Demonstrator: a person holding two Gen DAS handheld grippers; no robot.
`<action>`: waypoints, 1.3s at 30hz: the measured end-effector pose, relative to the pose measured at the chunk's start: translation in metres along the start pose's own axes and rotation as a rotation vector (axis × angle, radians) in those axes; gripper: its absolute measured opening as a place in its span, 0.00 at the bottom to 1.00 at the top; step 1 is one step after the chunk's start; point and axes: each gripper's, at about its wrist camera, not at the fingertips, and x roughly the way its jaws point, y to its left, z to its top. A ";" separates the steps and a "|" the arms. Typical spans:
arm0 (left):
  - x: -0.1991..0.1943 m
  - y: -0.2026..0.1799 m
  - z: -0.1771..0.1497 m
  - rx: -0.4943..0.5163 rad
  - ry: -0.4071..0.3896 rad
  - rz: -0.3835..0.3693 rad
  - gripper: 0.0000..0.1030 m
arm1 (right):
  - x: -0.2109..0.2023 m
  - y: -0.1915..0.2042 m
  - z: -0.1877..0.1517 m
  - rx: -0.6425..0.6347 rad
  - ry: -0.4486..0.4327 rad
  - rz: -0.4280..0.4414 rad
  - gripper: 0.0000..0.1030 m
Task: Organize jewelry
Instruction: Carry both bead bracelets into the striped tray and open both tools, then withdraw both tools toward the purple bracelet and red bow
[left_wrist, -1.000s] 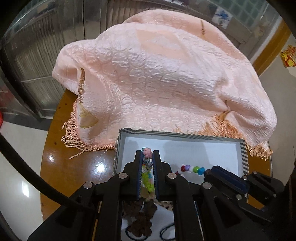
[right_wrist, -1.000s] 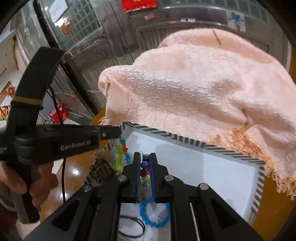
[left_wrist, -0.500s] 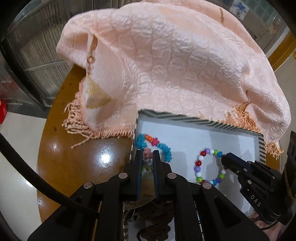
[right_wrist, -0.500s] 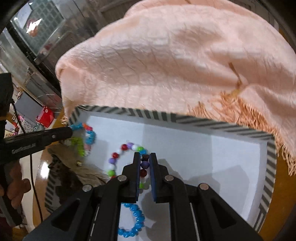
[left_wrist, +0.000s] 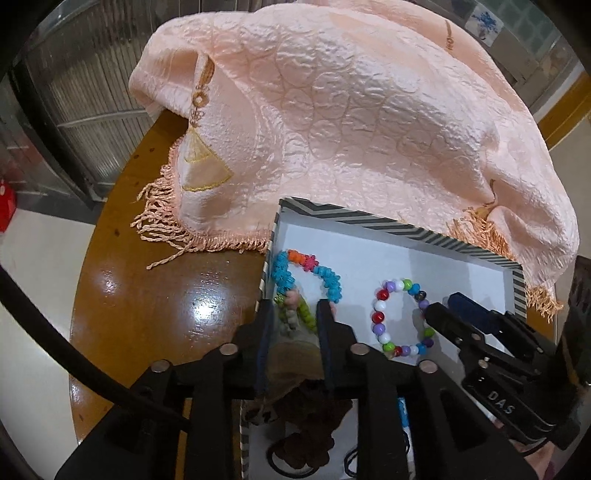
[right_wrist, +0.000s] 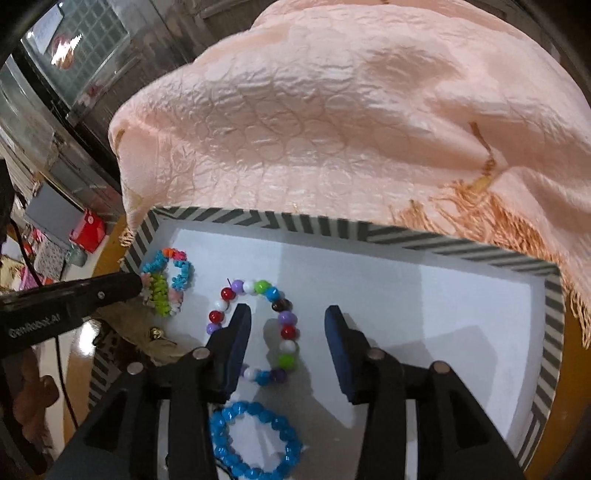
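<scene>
Jewelry first: between my right gripper's (right_wrist: 287, 314) widely parted blue-padded fingers (right_wrist: 239, 325) lies a round-bead bracelet of mixed red, white, purple, green and blue beads (right_wrist: 286, 317), flat on the white floor of a shallow tray with a grey-and-white chevron rim (right_wrist: 406, 236). Neither pad touches the beads that I can see; the left pad sits inside the loop's outline, the right pad well clear on bare tray floor.

My left gripper (left_wrist: 293, 314) has its fingers moderately apart, straddling the near end of a spiky-bead bracelet in turquoise, orange, pink and lime (left_wrist: 306, 273) at the tray's left corner. I cannot tell whether either pad presses on it; the lime and pink section sits loose in the gap.

Nearer to me, below the right gripper, a chunky bright-blue bead bracelet (right_wrist: 255, 439) lies on the tray floor. A brown, furry scrunchie-like piece (left_wrist: 306, 424) shows under the left gripper body.

Beyond the tray, a crumpled peach quilted cloth with fringe (left_wrist: 369, 110) drapes over the far rim. All rests on a glossy brown round table (left_wrist: 155, 314).
</scene>
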 end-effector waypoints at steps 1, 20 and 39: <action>-0.004 -0.002 -0.001 0.007 -0.010 0.007 0.29 | -0.005 0.000 -0.002 -0.007 -0.005 -0.006 0.42; -0.080 -0.004 -0.076 0.125 -0.120 0.097 0.33 | -0.109 0.034 -0.069 -0.084 -0.081 -0.030 0.54; -0.111 0.005 -0.167 0.218 -0.132 0.104 0.33 | -0.164 0.025 -0.168 0.014 -0.099 -0.141 0.57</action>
